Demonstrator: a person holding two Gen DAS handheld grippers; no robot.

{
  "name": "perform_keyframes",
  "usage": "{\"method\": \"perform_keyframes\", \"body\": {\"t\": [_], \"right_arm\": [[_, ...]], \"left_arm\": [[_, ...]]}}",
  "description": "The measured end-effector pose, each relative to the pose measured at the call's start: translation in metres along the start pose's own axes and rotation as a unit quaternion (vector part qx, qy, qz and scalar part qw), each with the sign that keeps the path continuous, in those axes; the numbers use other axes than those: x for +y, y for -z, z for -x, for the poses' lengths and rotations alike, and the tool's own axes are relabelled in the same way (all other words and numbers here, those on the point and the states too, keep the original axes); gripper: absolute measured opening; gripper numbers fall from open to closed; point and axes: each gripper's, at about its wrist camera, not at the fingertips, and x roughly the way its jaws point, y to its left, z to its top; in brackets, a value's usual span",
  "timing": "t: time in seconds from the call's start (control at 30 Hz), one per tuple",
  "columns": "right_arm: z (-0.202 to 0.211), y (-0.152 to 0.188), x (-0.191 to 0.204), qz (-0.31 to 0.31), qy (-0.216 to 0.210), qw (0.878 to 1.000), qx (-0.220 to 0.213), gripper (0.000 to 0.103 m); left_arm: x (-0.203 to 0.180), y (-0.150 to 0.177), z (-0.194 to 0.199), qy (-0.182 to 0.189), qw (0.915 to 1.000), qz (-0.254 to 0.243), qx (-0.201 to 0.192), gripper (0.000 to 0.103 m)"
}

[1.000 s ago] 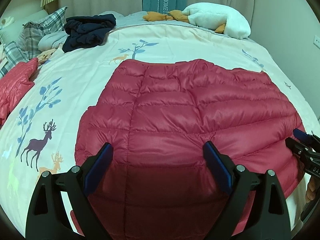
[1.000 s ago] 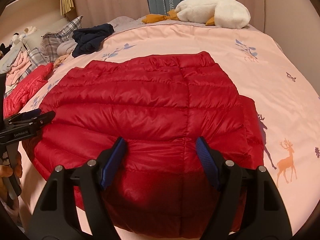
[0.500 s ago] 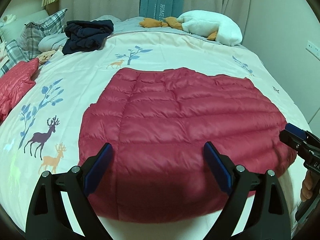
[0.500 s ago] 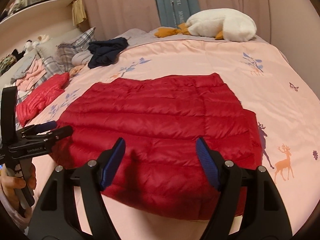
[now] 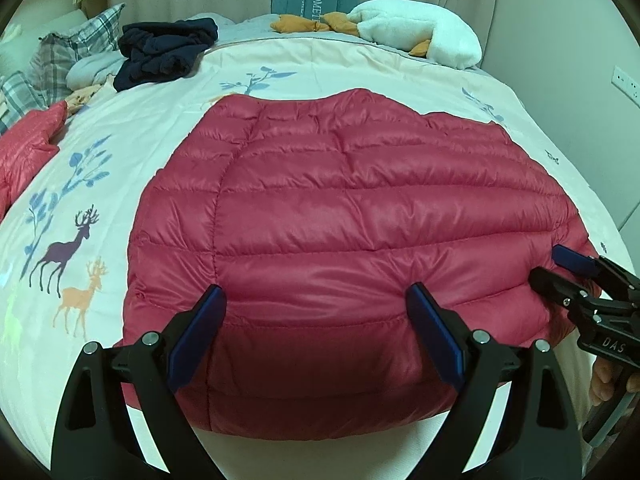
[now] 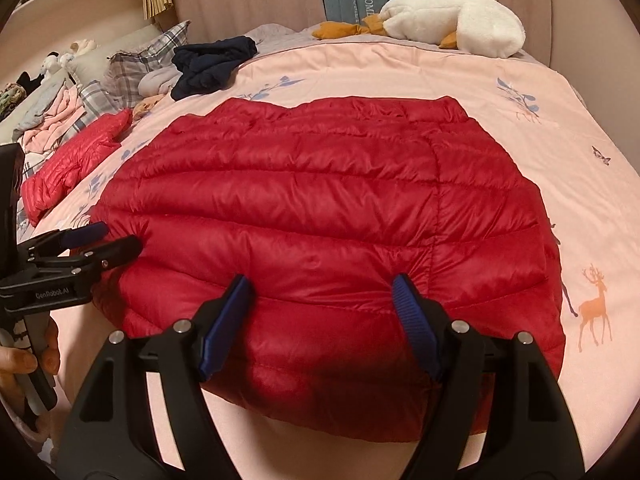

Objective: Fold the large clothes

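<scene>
Jacket first: red quilted down jacket (image 5: pixel 352 232) spread flat on the pale deer-printed bed cover (image 5: pixel 80 208), lying straight ahead of both tools and filling the near middle of the bed, long axis running side to side across the view, quilted channels parallel to the near hem. Left gripper (image 5: pixel 316 332) with blue-padded jaws spread wide, nothing between them, hanging over the near hem toward its left half. Right gripper (image 6: pixel 322 312) likewise wide and empty, over the same hem toward its right half; seen from the left wrist camera as a black clamp at the jacket's right end, close to the fabric, contact impossible to judge. Each hand nearer its own end of the hem, so the left suits the left corner and the right the right corner. Probably a fold away from the near edge, hem carried toward the far edge, needing both jaws lowered onto the hem and closed together. Puffy, slippery shell likely to spring back or slide out of a shallow pinch. Well apart at the far left: dark navy bundled garment (image 5: pixel 164 52) and a second, lighter red quilted jacket (image 6: pixel 72 160)
</scene>
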Motion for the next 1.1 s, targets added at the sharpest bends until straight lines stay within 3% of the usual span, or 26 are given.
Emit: {"method": "perform_keyframes", "body": {"t": [0.43, 0.8, 1.1], "right_arm": [[0.027, -0.001, -0.006, -0.021, -0.014, 0.999, -0.022, 0.075], [0.014, 0.001, -0.009, -0.018, -0.01, 1.0, -0.006, 0.076], [0.042, -0.002, -0.02, -0.027, -0.001, 0.999, -0.038, 0.076]], "left_arm": [[0.006, 0.002, 0.018, -0.015, 0.9998, 0.004, -0.011, 0.093], [0.011, 0.003, 0.012, -0.022, 0.9997, 0.007, -0.003, 0.093], [0.022, 0.005, 0.028, -0.022, 0.9993, 0.026, -0.014, 0.093]]}}
